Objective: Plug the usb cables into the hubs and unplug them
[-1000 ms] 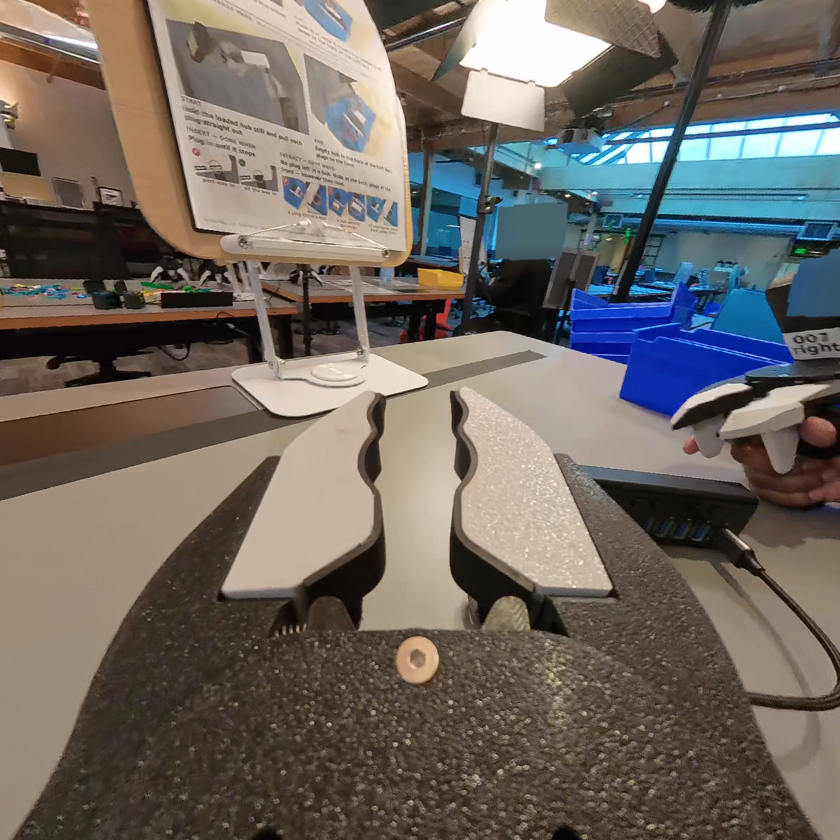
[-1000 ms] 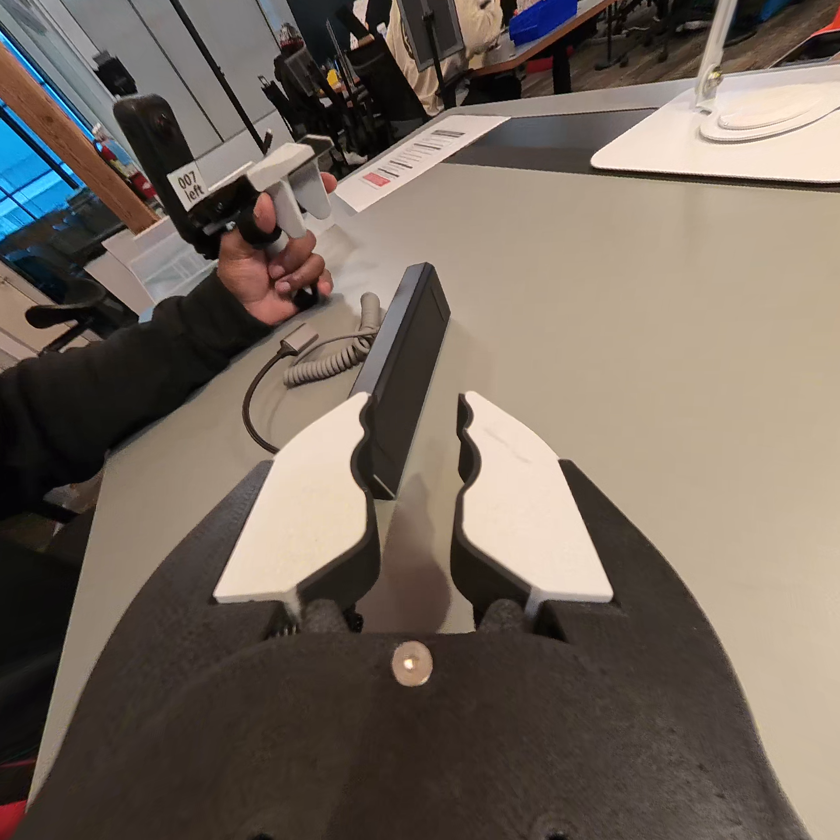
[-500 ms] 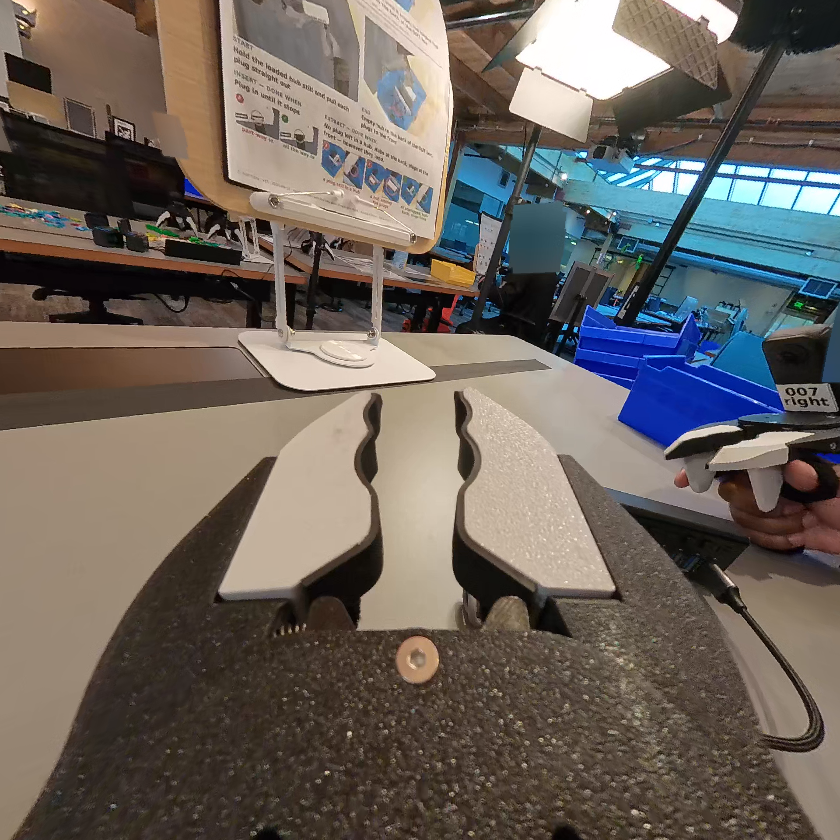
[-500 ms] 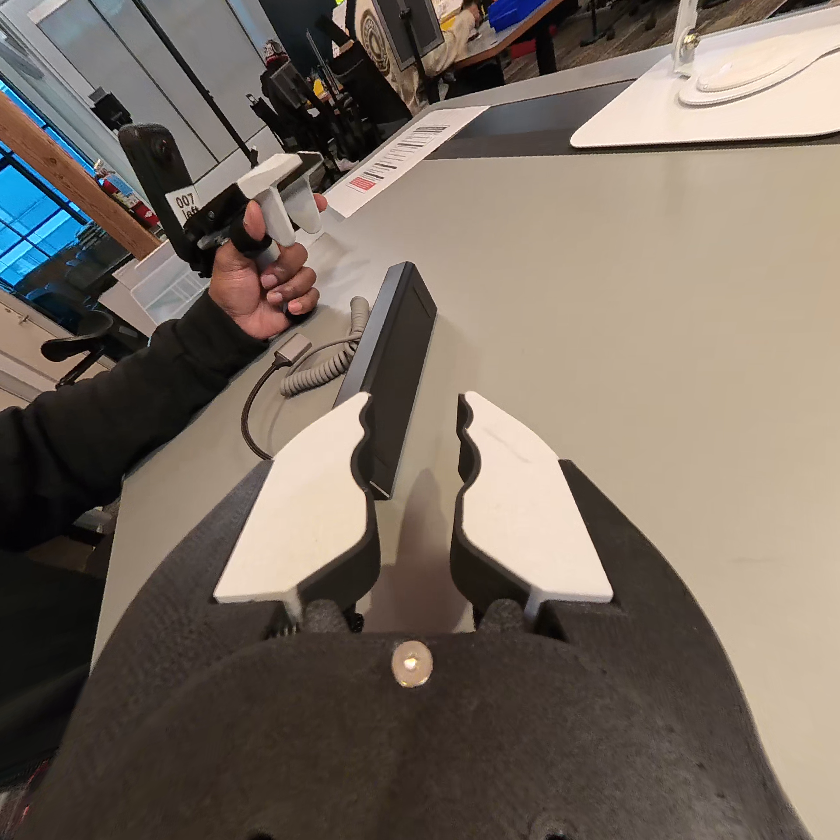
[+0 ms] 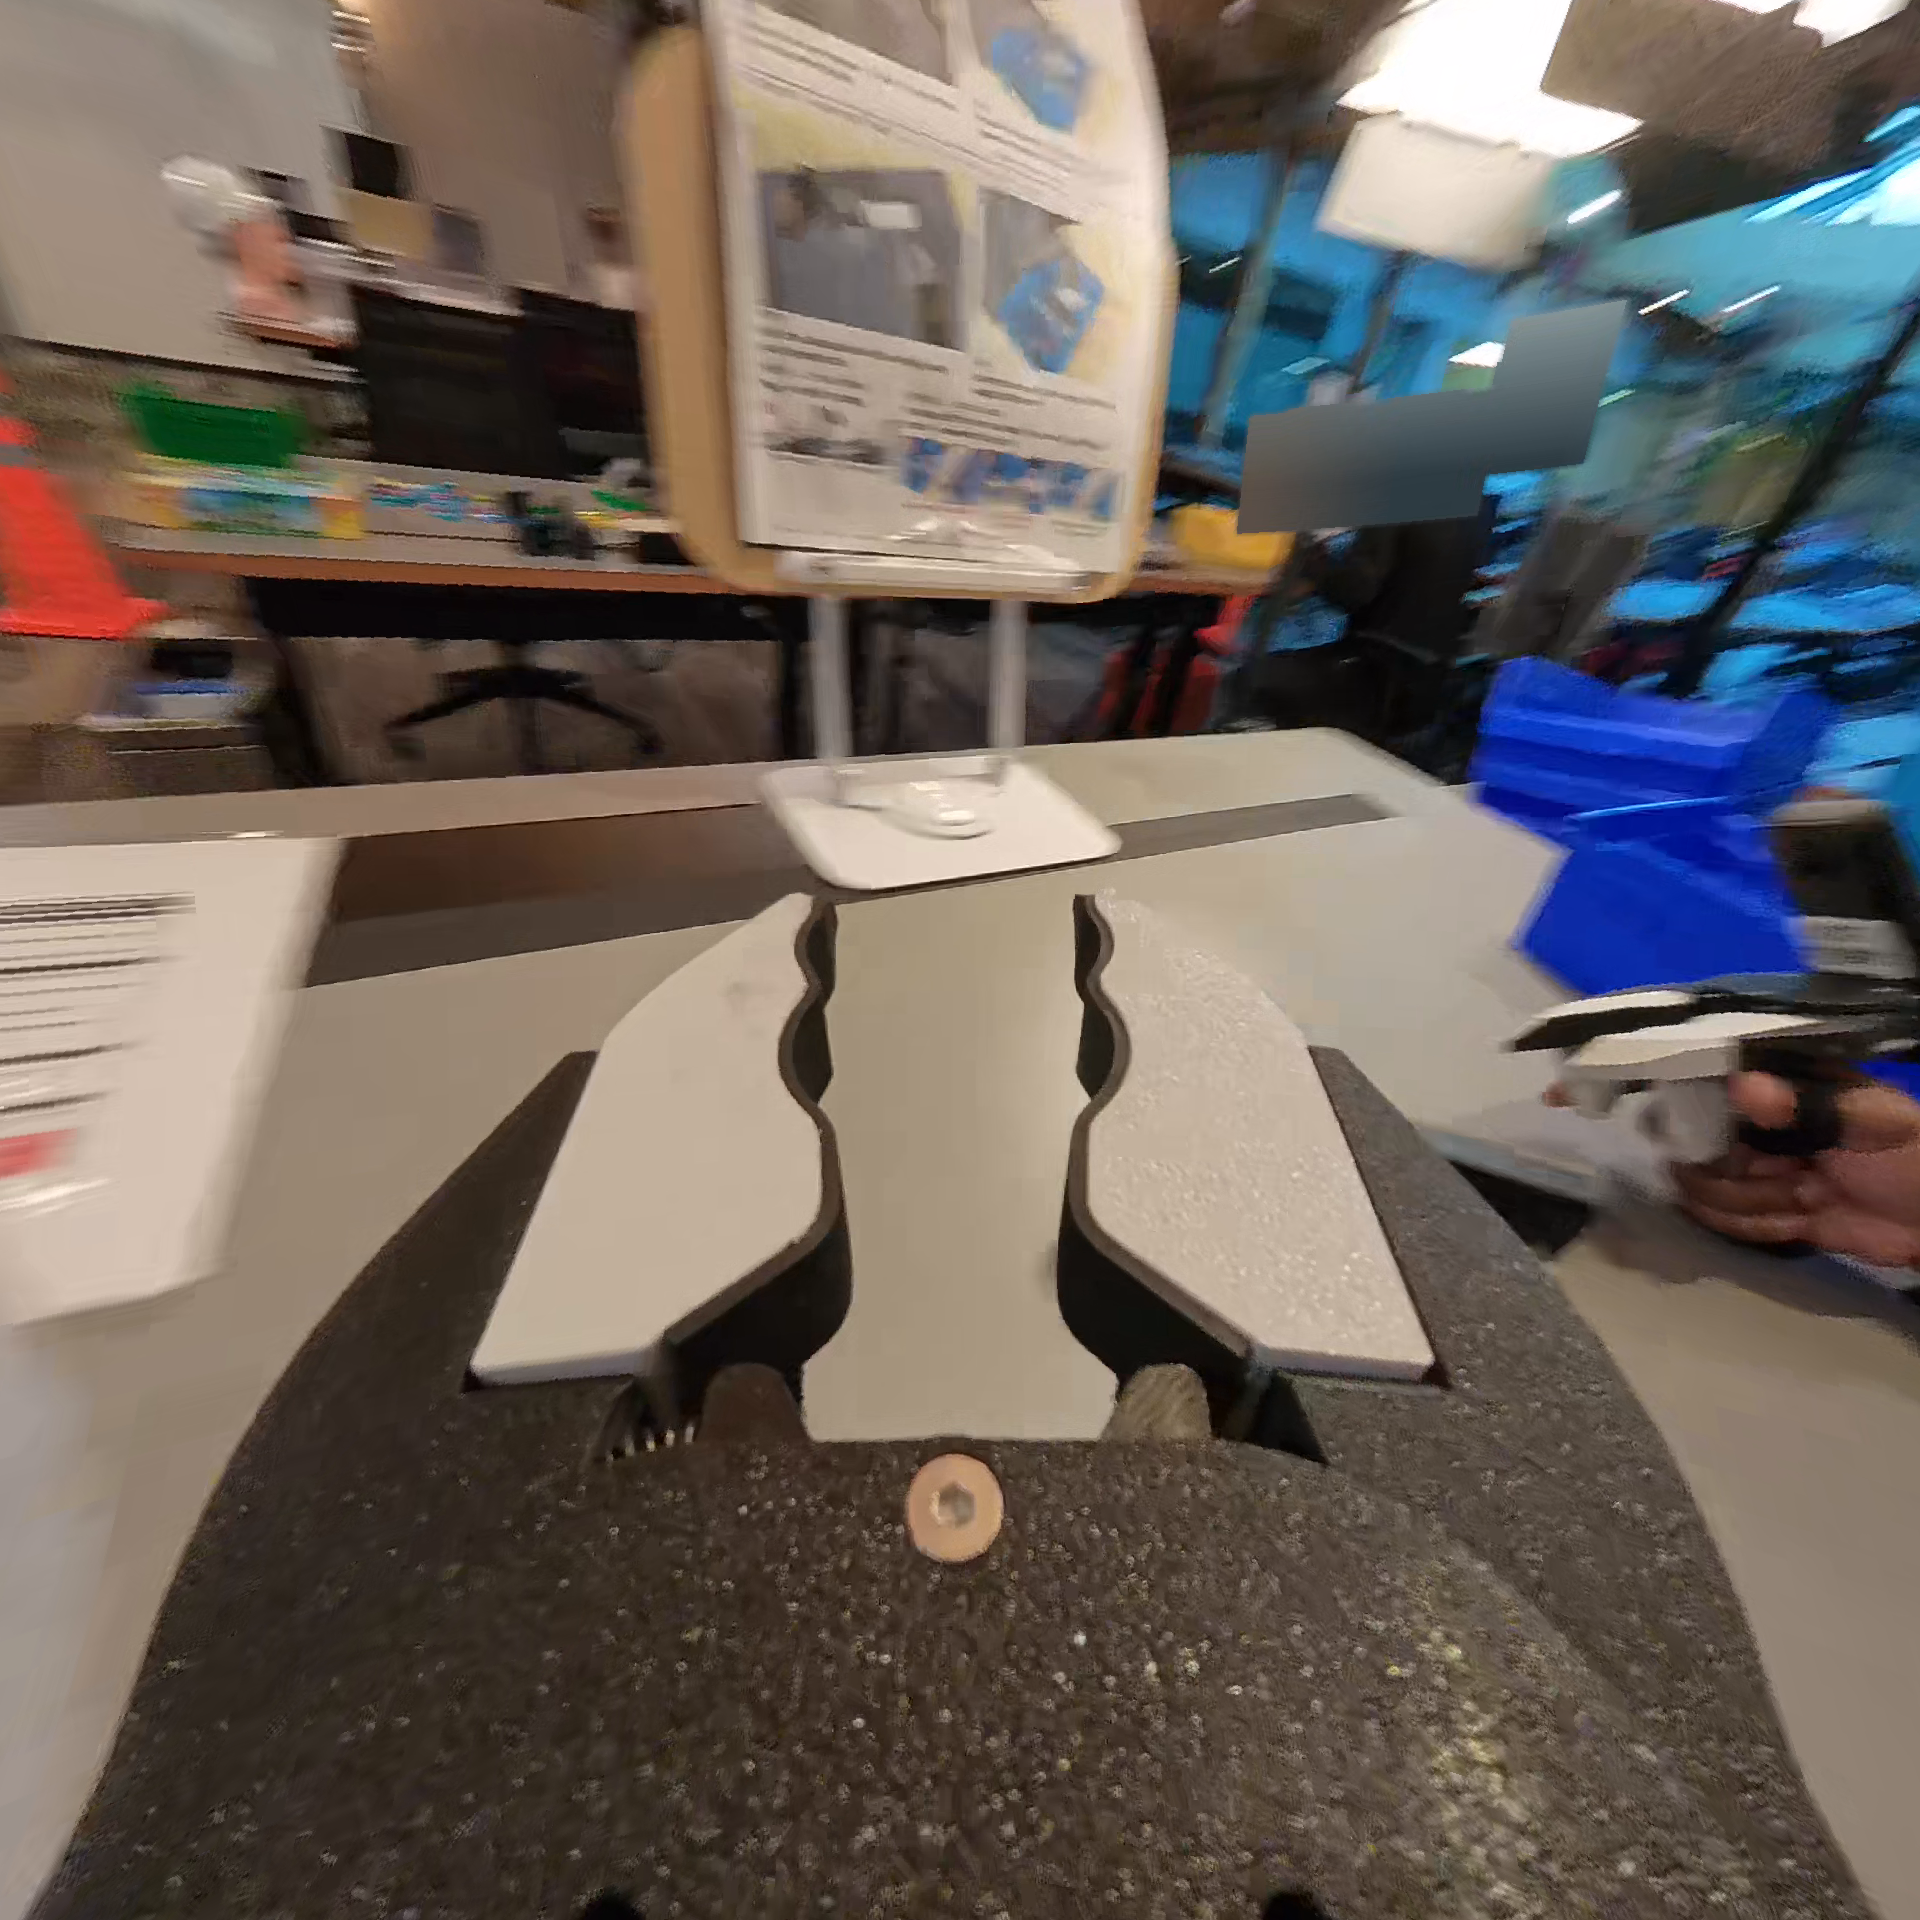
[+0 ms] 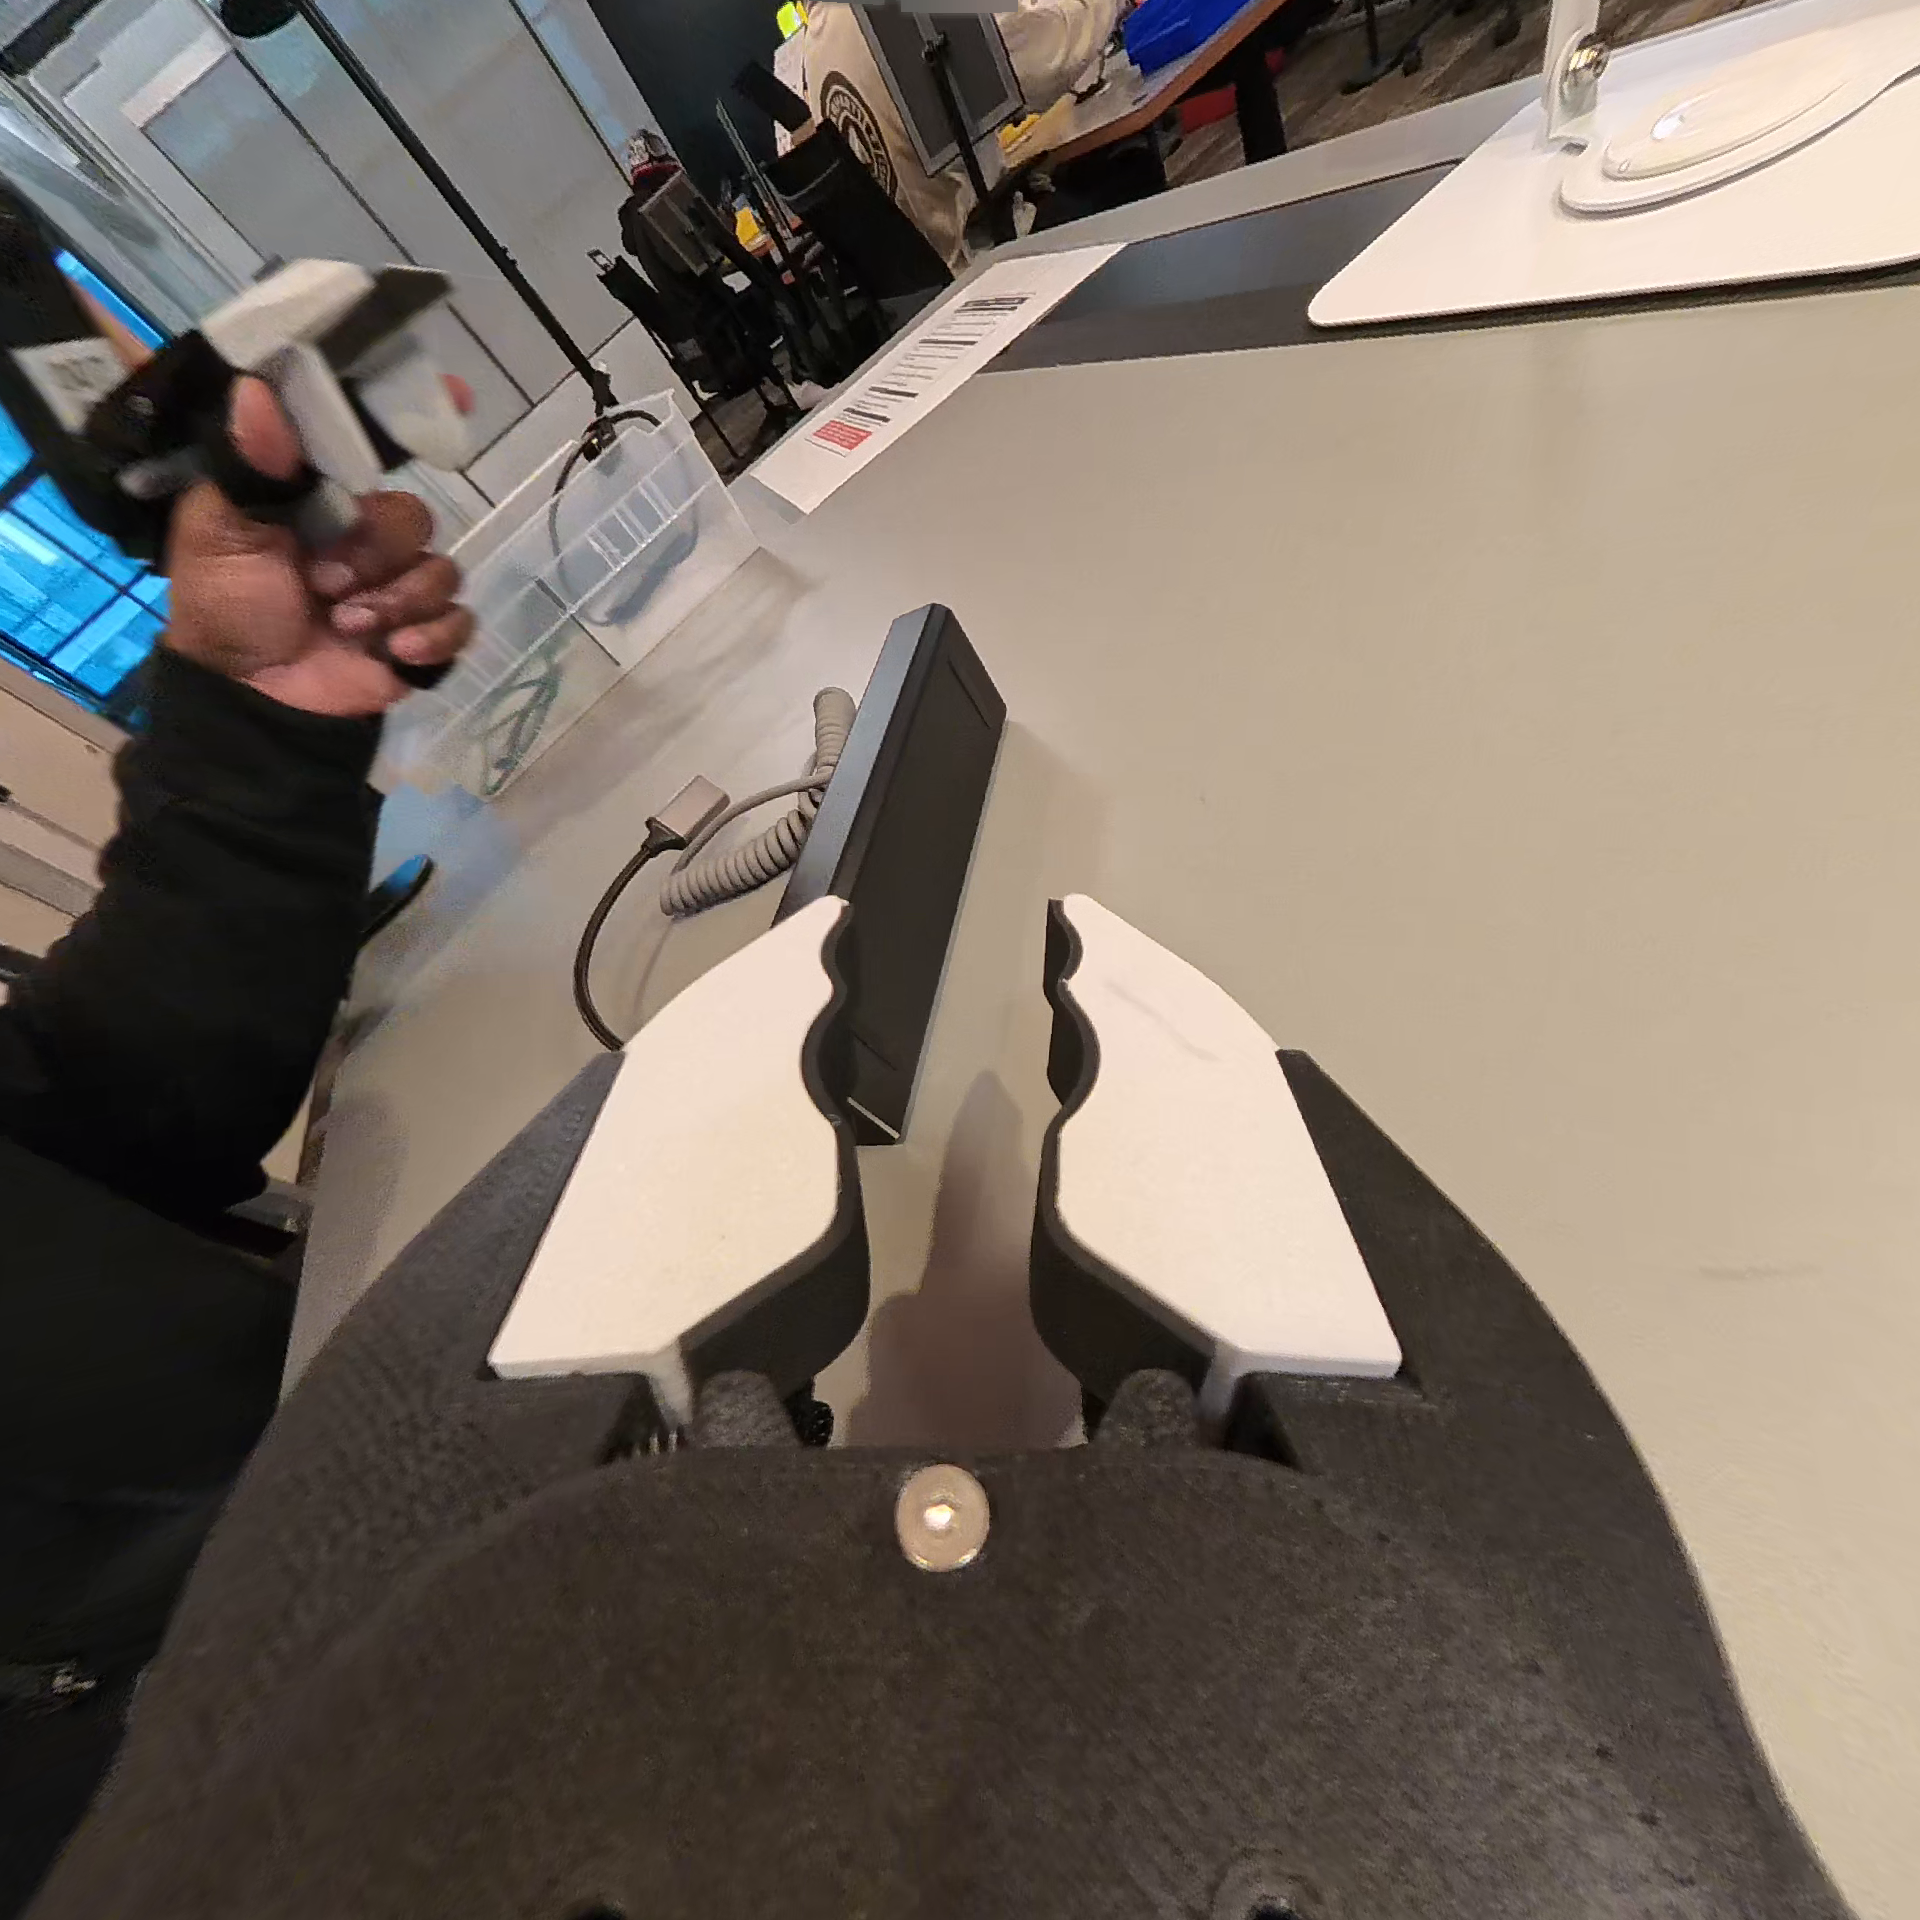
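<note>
Left wrist view first: the left gripper (image 5: 951, 914) hangs over bare grey bench (image 5: 416, 1091), its fingers apart with nothing between them. The whole picture is smeared, so detail is thin. Straight ahead stands the white stand (image 5: 940, 831) carrying an instruction board (image 5: 925, 301); a printed sheet (image 5: 114, 1049) lies at the left and blue bins (image 5: 1652, 831) sit at the right. Far right, the right gripper (image 5: 1621, 1029) shows, held in a hand (image 5: 1818, 1184). Only a dark sliver of the USB hub (image 5: 1517, 1184) peeks past the gripper body, and no cable shows here at all.

The risk, judging from this: the left gripper points away from the plug, so a fast reach back could overshoot and knock the hub askew.

Right wrist view now, and it is sharp. The right gripper (image 6: 945, 914) is also spread and empty, the black USB hub (image 6: 914, 821) lying lengthwise just ahead of it, its near end between the fingers in the picture. Beside the hub's left edge lie a grey coiled cable (image 6: 758, 842) and a dark cable with a silver-grey plug (image 6: 686, 805), which lies loose on the bench. The left gripper (image 6: 353, 353) is raised and blurred, well apart from both. A clear plastic bin (image 6: 613, 540) holding more cables sits beyond.

Nothing pins the hub, so pushing a plug in could slide it. The port side faces away, so alignment cannot be judged.
</note>
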The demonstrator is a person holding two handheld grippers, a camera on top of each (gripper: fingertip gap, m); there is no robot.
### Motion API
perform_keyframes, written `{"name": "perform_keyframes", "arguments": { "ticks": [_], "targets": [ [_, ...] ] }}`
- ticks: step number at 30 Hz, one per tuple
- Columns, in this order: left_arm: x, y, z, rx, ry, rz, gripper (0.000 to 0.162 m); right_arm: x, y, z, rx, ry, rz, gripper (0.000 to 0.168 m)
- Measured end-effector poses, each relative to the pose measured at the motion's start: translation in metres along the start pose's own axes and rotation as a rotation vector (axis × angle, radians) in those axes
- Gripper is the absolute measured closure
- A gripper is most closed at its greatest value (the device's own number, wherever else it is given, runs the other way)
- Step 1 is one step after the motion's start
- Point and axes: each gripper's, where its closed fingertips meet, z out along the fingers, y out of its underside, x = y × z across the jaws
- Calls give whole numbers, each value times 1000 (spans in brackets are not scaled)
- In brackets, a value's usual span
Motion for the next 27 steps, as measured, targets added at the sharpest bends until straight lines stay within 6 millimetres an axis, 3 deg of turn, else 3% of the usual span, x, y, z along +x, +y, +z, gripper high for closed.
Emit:
{"name": "perform_keyframes", "arguments": {
  "ticks": [3,5,7,9,12,15,27],
  "targets": [
    [-71,-29,-79,-124,-333,185,108,-1,1,1,-8,-13,8,136],
    [-132,-31,-137,-266,-581,270,108,-2,2,1,-17,-22,9,136],
    [-179,2,-174,-497,-659,242,107,-3,3,2,-27,-27,5,136],
    [-205,54,-193,-723,-608,151,107,-4,4,3,-35,-30,-5,136],
    [-230,114,-209,-931,-584,103,108,-6,6,4,-43,-30,-18,136],
    [-243,141,-219,-1050,-606,115,108,-6,5,3,-37,-29,-18,136],
    [-240,129,-200,-779,-446,-329,110,-6,6,3,-43,-39,-11,137]
  ]
}}
